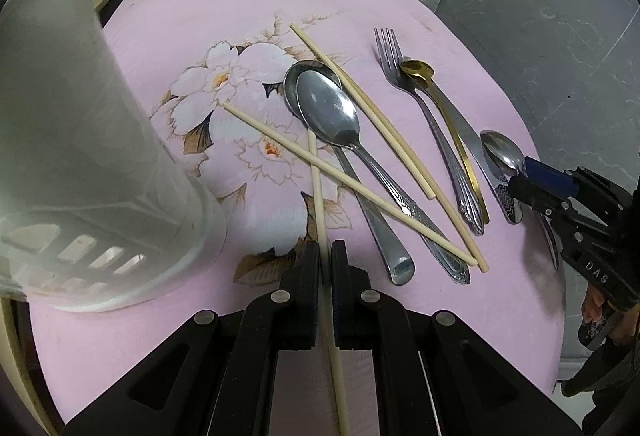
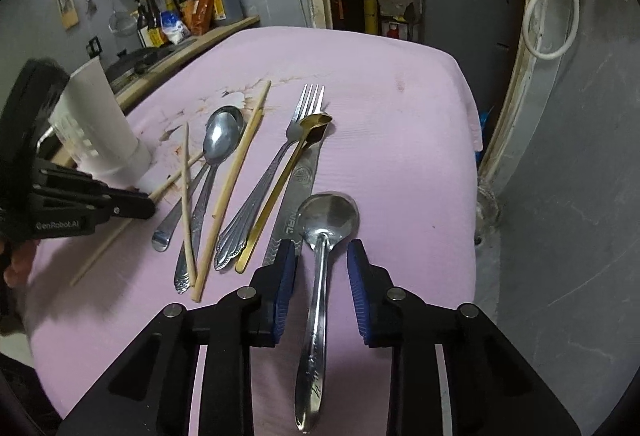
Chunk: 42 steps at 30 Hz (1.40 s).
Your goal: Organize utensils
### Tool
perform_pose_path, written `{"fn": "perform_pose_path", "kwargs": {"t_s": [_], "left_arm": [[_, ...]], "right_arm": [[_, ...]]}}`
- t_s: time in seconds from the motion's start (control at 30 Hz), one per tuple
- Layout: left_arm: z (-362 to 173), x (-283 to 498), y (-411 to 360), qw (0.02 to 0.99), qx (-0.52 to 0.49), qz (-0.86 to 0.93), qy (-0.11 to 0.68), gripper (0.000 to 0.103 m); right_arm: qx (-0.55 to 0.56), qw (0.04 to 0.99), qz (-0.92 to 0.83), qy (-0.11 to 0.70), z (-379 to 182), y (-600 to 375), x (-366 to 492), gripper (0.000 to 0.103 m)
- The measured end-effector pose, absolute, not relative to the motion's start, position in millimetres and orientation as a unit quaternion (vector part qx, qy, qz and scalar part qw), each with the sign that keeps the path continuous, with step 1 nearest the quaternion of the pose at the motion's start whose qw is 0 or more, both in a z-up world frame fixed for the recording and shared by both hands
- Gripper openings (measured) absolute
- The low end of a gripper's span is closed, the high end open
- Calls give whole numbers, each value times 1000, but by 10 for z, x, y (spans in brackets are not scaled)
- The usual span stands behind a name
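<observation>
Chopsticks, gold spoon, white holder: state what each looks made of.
Chopsticks: likely bamboo or wood, pale, matte, no shine. Gold spoon: probably metal with a gold-coloured finish, glossy reflections. White holder: apparently plastic, smooth, with moulded slots near its base.

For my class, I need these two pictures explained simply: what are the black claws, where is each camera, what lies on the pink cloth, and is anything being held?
No robot here: a person carries a black two-fingered hand-held gripper in each hand, each with a camera looking along its fingers.

The left hand-held gripper is shut on a pale wooden chopstick. The right hand-held gripper stands open around the handle of a small steel spoon, not pressing it.

On the pink flowered cloth lie more chopsticks, two large steel spoons, a steel fork, a gold spoon and a steel knife. A white plastic utensil holder stands at the left.
</observation>
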<state>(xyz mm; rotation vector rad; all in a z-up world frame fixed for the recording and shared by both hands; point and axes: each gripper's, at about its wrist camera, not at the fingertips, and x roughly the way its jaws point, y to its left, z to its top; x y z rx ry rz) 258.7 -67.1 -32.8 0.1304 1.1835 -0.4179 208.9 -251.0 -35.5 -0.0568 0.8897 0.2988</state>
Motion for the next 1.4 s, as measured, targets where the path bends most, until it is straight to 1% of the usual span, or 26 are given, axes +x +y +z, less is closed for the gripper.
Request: {"fn": "perform_pose_path", "kwargs": {"t_s": [0.1, 0.13, 0.27, 0.67, 0.83, 1.03, 1.17, 1.3, 1.4], "left_arm": [[-345, 2654, -718, 804, 66, -198, 556, 4], [-348, 2677, -737, 803, 67, -199, 557, 4], [-359, 2721, -777, 806, 67, -202, 553, 4], [-352, 2316, -562, 841, 13, -208, 500, 2], [-327, 2098, -446, 855, -8, -215, 472, 2], [-313, 2053, -347, 859, -37, -214, 464, 2], [-308, 2049, -291, 861, -45, -211, 461, 2], [-304, 2035, -253, 855, -46, -212, 471, 2], [-313, 2044, -218, 852, -52, -212, 476, 2]], "right_arm": [[-48, 892, 141, 426, -371, -2438, 2113, 24], [-49, 892, 142, 426, -374, -2427, 2118, 23], [-47, 897, 139, 417, -364, -2431, 2141, 10], [-17, 915, 139, 379, -404, -2528, 2006, 3], [-10, 924, 139, 356, -365, -2537, 1924, 2], [-12, 931, 135, 338, -321, -2527, 1863, 1], [-6, 925, 135, 356, -377, -2543, 1911, 2], [8, 916, 132, 378, -433, -2586, 1954, 5], [-2, 914, 127, 386, -408, -2580, 1950, 12]]}}
